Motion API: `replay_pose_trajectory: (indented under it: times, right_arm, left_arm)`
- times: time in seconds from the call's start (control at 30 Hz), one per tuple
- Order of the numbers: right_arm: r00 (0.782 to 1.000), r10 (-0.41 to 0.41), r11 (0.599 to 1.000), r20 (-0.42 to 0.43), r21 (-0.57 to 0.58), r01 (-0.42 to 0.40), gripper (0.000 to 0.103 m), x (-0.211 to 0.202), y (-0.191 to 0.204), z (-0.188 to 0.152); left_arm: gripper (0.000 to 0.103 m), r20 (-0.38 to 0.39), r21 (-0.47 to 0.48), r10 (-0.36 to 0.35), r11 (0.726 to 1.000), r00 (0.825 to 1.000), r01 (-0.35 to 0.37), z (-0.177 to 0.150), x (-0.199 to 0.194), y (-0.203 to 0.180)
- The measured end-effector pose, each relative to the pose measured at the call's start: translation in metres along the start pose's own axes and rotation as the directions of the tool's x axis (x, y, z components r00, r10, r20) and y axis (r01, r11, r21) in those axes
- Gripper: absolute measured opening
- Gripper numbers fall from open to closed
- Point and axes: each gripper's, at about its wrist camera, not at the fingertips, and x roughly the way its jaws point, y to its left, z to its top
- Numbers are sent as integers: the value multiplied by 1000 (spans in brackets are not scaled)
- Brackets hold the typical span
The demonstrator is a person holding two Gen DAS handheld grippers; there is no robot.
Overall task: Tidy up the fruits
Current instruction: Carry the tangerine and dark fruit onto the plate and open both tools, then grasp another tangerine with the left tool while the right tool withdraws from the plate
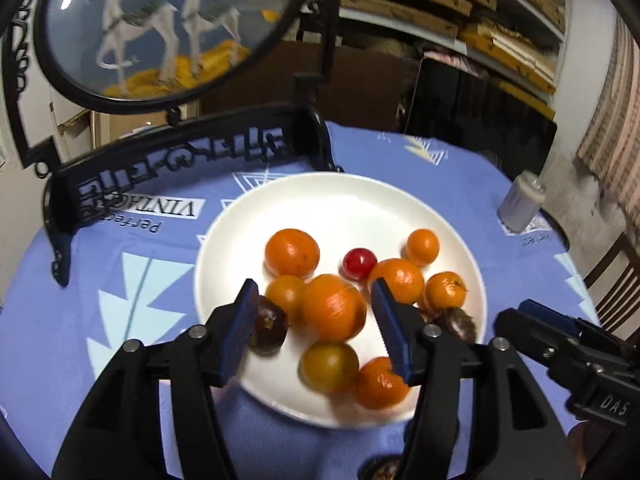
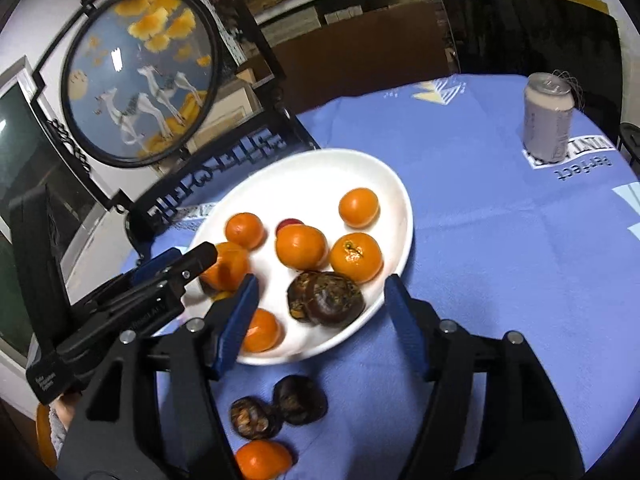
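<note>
From the left wrist, the left gripper [image 1: 316, 330] hangs over the near part of a white plate [image 1: 320, 200], its blue fingers [image 1: 244, 320] spread apart and grasping nothing. Between them lies a big orange [image 1: 333, 307]. A dark brown fruit [image 1: 267, 326] sits just beside the left finger, and a yellow-green fruit [image 1: 330, 367] lies nearer the camera, touching another orange [image 1: 380, 383] at the plate's near rim. Further back are more oranges and one red fruit [image 1: 359, 264]. The plate rests on a blue cloth [image 1: 120, 300]. Behind it stands a black stand [image 1: 180, 160] holding a round picture [image 1: 160, 28] of white deer. A can [image 1: 520, 204] stands to the right. The right gripper [image 1: 568, 344] enters from the right edge; whether it is spread or closed cannot be told here.

From the right wrist, the right gripper [image 2: 320, 320] is spread wide over the plate's [image 2: 396, 192] near rim, empty. Between its fingers, on the plate, lie two dark fruits [image 2: 328, 298] touching each other. Oranges [image 2: 301, 246] lie beyond them. On the cloth [image 2: 500, 260], nearer the camera than the plate, two dark fruits [image 2: 280, 408] touch, and an orange [image 2: 262, 460] lies just beside them. The left gripper [image 2: 200, 258] reaches over the plate from the left. The can [image 2: 548, 116] stands well apart at the far right.
</note>
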Motion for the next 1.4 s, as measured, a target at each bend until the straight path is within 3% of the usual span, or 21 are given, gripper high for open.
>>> replay_pose_trajectory:
  times: [0.13,0.37,0.5,0.63,0.83,0.93,1.1,1.2,1.4]
  right_arm:
    - [999,20,1000,43,6,-21,78,-32,5,-7]
    - [997,63,998,33,-2,-63,78,-63,11,-53]
    - [998,66,998,2,16,-66,78,-67,6,-78]
    - [998,66,997,0,33,-66,80,-72,1,-88]
    - [997,74,997,-5,38,-74,80,-72,-1,-88]
    - [997,72,997,-11,29,-72,80,-71,1,-89]
    - [998,63,998,-24,15,-62,80,-67,4,-90]
    - [998,58,998,-30,16,-57,81,-65,3,-91]
    - [998,57,998,-38,18,-56,81,-63,3,-91]
  left_arm:
    - [60,36,6,33,999,999,-33,-17,-33,9]
    - [60,14,-47,43,998,999,-43,-86,-79,39]
    - [60,32,39,43,998,999,-45,-128,-106,26]
    - [60,35,157,-36,987,999,30,-166,-128,3]
    - [65,8,275,-99,957,995,92,-183,-131,-24]
    - [65,-36,328,-93,939,995,100,-189,-124,-35]
    - [65,-76,312,-76,945,994,96,-189,-115,-32]
    - [62,-83,299,-91,948,992,112,-188,-114,-30]
    - [39,-122,328,-138,929,983,172,-193,-113,-39]
